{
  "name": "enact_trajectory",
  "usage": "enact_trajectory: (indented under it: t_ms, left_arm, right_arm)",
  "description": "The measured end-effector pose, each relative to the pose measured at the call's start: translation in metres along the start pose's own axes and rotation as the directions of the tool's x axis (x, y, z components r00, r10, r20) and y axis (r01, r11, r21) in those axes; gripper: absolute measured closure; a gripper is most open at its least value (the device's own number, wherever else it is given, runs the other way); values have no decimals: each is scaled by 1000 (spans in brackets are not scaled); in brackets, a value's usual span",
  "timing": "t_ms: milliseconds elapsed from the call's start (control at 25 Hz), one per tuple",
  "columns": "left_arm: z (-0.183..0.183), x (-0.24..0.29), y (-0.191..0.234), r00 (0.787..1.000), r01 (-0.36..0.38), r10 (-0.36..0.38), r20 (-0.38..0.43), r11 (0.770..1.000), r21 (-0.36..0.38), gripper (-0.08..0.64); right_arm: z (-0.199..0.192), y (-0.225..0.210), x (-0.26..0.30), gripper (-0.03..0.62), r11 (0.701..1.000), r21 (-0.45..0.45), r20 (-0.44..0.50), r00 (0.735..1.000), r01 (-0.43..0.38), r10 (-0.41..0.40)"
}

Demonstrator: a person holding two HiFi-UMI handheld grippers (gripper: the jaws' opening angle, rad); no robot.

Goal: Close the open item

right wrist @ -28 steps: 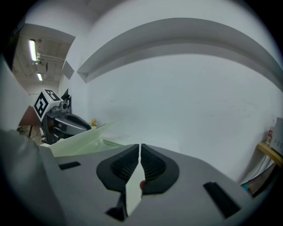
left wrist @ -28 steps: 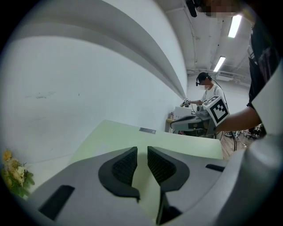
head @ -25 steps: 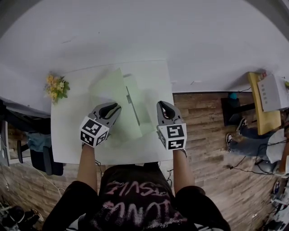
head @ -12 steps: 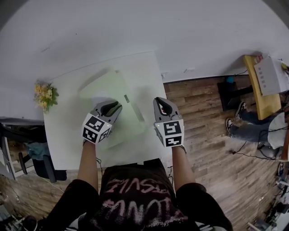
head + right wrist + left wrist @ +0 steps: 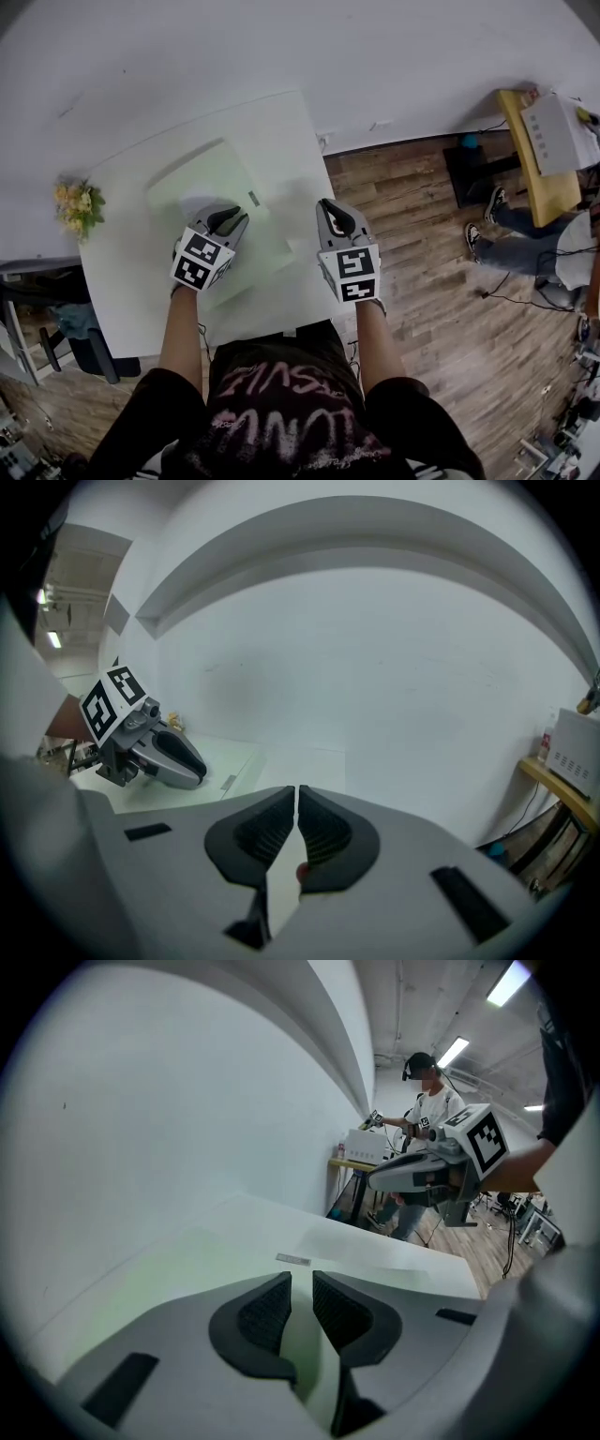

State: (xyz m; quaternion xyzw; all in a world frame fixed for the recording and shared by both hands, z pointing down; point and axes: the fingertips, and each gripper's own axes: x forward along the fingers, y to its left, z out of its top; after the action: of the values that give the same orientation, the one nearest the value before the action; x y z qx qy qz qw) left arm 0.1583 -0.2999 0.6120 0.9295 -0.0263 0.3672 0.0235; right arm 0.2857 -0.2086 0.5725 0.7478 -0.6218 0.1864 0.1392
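A pale green folder [image 5: 202, 178] lies flat on the white table [image 5: 122, 309], with a small grey label [image 5: 254, 198] at its right edge. My left gripper [image 5: 228, 217] hovers over the folder's near right part, jaws shut on nothing. In the left gripper view the folder [image 5: 187, 1260] and the label [image 5: 293, 1258] lie just beyond the left gripper [image 5: 301, 1279]. My right gripper [image 5: 336, 217] hangs to the right of the folder, near the table's right edge, also shut and empty. The right gripper [image 5: 296, 791] looks along the table toward the white wall.
A bunch of yellow flowers [image 5: 77, 206] sits at the table's left edge. Wooden floor lies to the right, with a yellow side table [image 5: 525, 159] carrying a white box [image 5: 562, 131]. Another person [image 5: 431, 1110] stands there.
The folder's cover, lifted one second ago, now lies flat. Both grippers have drawn a little apart from it, and the head view has swung left.
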Motion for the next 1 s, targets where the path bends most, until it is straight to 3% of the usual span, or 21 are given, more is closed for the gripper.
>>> enact_trajectory:
  t_ms: [240,600,840,1000]
  left_arm:
    - [-9,12,-1,997,-25,28,-65,999,37,485]
    - [-10,16,-1,995,-8,8,-102,1000,-4,479]
    - [-11,17,-1,994,-16,15,-105,1000,-1,477]
    - [-7,11,-1,995,-50,54,-78,997,53,477]
  right_arm:
    - [-10,-7,-4,565,1000,2,-12,1000,5,-5]
    - [-19,-14,-11,565,1000,8,-27,1000,17,-16]
    - [-16,-14,-11,565,1000,23,-21,1000,7,-6]
    - [-9,-9,-10,565,1000,10,-12,1000,-7,7]
